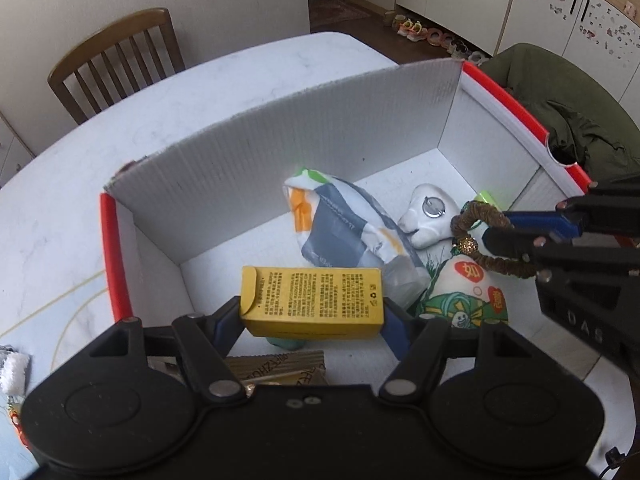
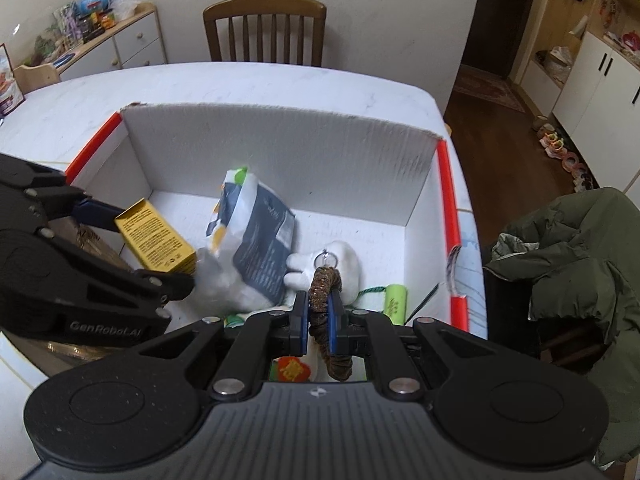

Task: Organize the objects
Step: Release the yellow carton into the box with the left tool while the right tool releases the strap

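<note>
Both claws hover over the white corrugated box with red edges [image 2: 280, 148] on the pale marble-look desk [image 2: 240, 84]. Left claw [image 1: 314, 312] grips a yellow printed carton [image 1: 316, 300] by its ends; right claw [image 2: 319, 314] is pinched narrowly on a brown glittery hair scrunchie [image 2: 324, 280], above a white plush toy [image 2: 344, 264] and a grey-and-white plastic packet [image 2: 256, 240]. To finish well, I'd lower each item into a free patch of the box floor before letting go, keeping the carton flat.
</note>
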`<action>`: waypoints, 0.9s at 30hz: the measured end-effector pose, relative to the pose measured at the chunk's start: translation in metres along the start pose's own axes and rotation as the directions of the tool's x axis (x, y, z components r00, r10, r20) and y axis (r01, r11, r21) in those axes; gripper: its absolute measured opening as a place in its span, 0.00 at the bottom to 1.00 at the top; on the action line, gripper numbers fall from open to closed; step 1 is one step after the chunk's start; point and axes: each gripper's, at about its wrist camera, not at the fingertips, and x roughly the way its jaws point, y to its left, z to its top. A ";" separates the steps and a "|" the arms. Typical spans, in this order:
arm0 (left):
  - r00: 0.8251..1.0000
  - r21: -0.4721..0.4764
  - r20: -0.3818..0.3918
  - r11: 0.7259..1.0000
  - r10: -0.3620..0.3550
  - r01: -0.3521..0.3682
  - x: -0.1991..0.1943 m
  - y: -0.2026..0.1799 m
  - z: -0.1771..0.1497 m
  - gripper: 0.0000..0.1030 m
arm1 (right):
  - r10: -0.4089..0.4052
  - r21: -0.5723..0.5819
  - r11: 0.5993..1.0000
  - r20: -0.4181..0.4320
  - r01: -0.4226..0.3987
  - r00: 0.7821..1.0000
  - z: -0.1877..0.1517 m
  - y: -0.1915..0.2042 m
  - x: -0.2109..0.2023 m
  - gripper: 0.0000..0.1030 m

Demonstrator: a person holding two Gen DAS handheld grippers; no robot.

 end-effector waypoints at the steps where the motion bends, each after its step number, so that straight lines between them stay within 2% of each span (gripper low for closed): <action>1: 1.000 0.002 -0.005 1.000 -0.004 0.004 0.001 -0.001 0.000 0.68 | -0.002 -0.002 1.000 -0.002 0.002 1.000 -0.001 0.000 0.001 0.09; 14: 0.998 0.008 -0.057 1.000 -0.017 0.017 0.009 -0.007 -0.006 0.68 | 0.035 -0.002 0.999 -0.027 -0.035 0.999 -0.013 0.001 -0.002 0.09; 21: 0.999 -0.001 -0.046 1.000 -0.021 0.021 0.003 -0.008 -0.009 0.70 | 0.031 0.005 1.000 -0.038 -0.031 0.999 -0.018 0.002 -0.006 0.10; 27: 0.999 0.008 -0.017 0.999 -0.039 0.040 -0.008 -0.012 -0.012 0.76 | 0.056 0.033 0.998 -0.035 -0.055 0.998 -0.021 -0.001 -0.012 0.14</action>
